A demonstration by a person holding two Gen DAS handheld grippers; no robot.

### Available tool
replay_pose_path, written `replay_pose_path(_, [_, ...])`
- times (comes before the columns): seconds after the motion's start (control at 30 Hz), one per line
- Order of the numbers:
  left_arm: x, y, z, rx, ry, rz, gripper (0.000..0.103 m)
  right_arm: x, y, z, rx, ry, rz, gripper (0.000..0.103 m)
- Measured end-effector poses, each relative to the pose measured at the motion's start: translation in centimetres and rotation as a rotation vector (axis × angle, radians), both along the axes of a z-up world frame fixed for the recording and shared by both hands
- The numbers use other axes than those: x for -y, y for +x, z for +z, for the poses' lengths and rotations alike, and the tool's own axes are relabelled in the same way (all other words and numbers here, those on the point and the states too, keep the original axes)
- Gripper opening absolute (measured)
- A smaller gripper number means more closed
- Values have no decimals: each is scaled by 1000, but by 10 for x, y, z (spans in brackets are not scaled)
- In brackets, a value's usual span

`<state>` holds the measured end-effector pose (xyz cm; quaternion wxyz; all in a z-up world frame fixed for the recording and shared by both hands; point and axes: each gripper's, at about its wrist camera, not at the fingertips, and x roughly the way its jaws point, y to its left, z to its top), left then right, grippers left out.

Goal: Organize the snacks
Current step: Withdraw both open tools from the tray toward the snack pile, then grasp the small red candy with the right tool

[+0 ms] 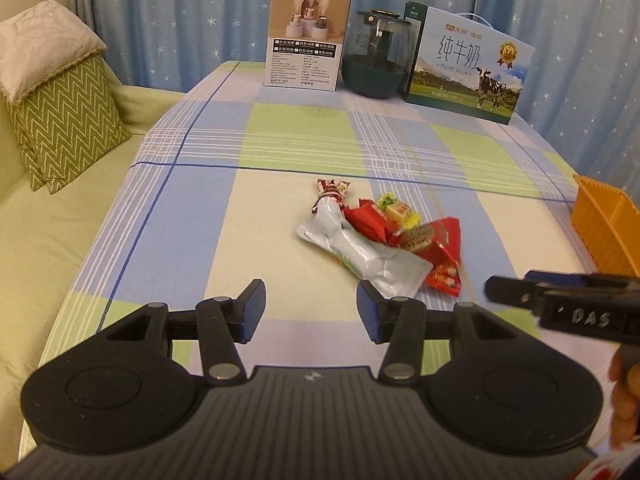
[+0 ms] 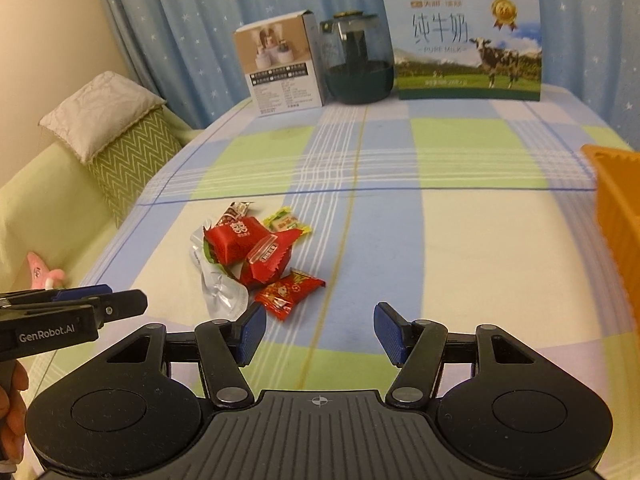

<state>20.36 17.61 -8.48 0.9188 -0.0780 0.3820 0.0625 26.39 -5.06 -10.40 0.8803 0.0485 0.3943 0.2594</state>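
A small heap of snacks lies on the checked tablecloth: a silver pouch (image 1: 362,254), red wrapped candies (image 1: 438,240), a yellow candy (image 1: 400,210) and a brown-red one (image 1: 330,192). In the right wrist view the heap shows as red candies (image 2: 240,242), a red packet (image 2: 290,294) and the silver pouch (image 2: 222,294). My left gripper (image 1: 312,310) is open and empty just short of the heap. My right gripper (image 2: 318,334) is open and empty, to the right of the heap. An orange basket (image 1: 604,232) stands at the right edge, also in the right wrist view (image 2: 618,208).
At the back stand a white product box (image 1: 306,38), a dark glass jar (image 1: 378,56) and a milk carton box (image 1: 466,66). A green zigzag cushion (image 1: 66,120) lies on the sofa to the left. The other gripper (image 1: 560,300) reaches in from the right.
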Motion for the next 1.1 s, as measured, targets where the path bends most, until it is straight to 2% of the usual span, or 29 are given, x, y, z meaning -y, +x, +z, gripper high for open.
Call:
replay_pose_path(0.27, [-7, 12, -7, -19, -31, 5, 49, -23, 16, -13, -6, 8, -5, 60])
replay_pose_path(0.43, [-13, 14, -12, -38, -48, 29, 49, -35, 27, -22, -13, -7, -9, 48])
replay_pose_path(0.67, [-10, 17, -15, -46, -53, 29, 51, -45, 26, -26, 25, -48, 28, 40])
replay_pose_path(0.83, [-5, 22, -17, -47, -71, 19, 54, -39, 24, -27, 39, -54, 52, 34])
replay_pose_path(1.1, [2, 28, -20, -50, -87, 3, 55, -12, 25, -26, 44, -74, 26, 33])
